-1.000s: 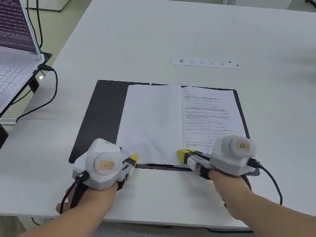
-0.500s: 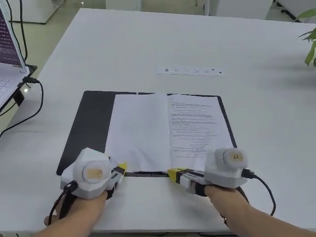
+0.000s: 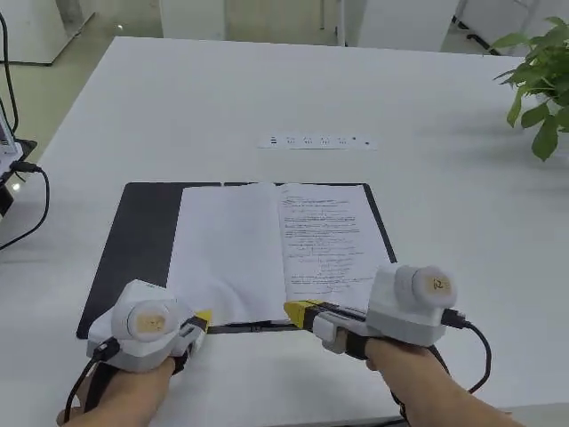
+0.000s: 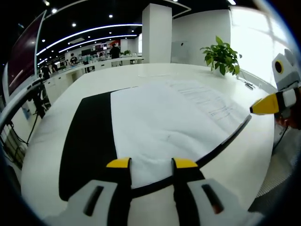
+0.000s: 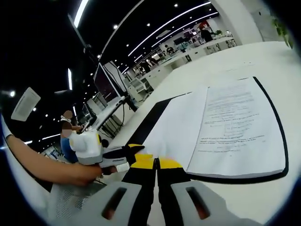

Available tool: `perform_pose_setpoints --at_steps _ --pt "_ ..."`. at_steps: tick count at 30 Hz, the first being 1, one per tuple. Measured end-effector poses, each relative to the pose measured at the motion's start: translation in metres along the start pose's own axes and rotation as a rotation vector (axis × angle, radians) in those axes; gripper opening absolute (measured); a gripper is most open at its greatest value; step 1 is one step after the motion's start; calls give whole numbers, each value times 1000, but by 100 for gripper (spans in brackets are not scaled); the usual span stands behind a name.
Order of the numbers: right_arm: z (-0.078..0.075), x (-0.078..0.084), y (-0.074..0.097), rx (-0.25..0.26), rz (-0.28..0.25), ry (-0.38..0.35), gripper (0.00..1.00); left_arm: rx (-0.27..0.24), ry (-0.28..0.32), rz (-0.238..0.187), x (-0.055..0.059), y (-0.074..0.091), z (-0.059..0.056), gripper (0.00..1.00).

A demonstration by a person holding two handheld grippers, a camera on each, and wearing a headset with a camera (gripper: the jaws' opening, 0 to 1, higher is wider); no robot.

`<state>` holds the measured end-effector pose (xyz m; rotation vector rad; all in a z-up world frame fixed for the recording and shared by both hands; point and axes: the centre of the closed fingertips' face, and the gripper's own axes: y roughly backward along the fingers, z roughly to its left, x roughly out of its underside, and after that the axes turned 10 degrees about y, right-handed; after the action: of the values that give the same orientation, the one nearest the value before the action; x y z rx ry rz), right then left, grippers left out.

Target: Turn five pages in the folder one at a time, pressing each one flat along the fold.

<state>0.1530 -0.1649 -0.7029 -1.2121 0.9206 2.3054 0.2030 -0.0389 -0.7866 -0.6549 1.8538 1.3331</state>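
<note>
The white surface (image 3: pixel 267 80) carries the black folder (image 3: pixel 133 231), which lies open and flat, square to the person and close to the front edge. A blank sheet (image 3: pixel 227 249) covers part of its left half and ripples a little near its lower edge. On the right half a printed page (image 3: pixel 324 240) lies flat, with the fold running up between the two.

The left tool (image 3: pixel 200 320) sits at the blank sheet's near edge, jaws moderately apart and gripping nothing. It is probably placed there to steady that sheet. The right tool (image 3: pixel 298 311) has its jaws closed together on nothing, yellow tips aimed at the bottom of the fold. Closed jaws make a blunt point, which would suit pressing along the crease.
</note>
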Motion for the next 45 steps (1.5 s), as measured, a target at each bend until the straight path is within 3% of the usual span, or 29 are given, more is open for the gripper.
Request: perform_pose_setpoints --at_steps 3,5,8,10,15,19,22,26,29,33,41,45 --pt "4 -15 9 13 -48 -3 0 4 6 30 0 1 -2 37" --pt "4 -24 17 26 -71 13 0 -9 55 68 2 5 -1 39" --pt "1 -33 30 61 -80 49 0 9 92 30 -10 12 -3 38" --pt "0 -37 36 71 -86 47 0 19 99 26 -15 17 -5 38" --pt "-9 -43 54 115 -86 68 14 47 164 -18 -39 38 -9 40" --pt "-15 -42 64 138 -67 91 22 56 179 -40 -53 57 -11 42" --pt "-18 -39 69 149 -55 101 34 63 201 -41 -59 69 -12 45" --pt "-24 -35 75 168 -34 107 43 68 215 -62 -68 89 -15 48" --pt "-27 -34 80 189 -24 124 50 63 225 -70 -71 97 -11 54" --pt "-30 -35 86 214 -16 136 64 61 228 -86 -79 114 -15 63" --pt "-49 -36 103 287 -22 142 84 18 133 -67 -74 132 -11 79" --pt "-56 -37 110 321 -24 133 93 -4 139 -62 -69 137 -6 88"
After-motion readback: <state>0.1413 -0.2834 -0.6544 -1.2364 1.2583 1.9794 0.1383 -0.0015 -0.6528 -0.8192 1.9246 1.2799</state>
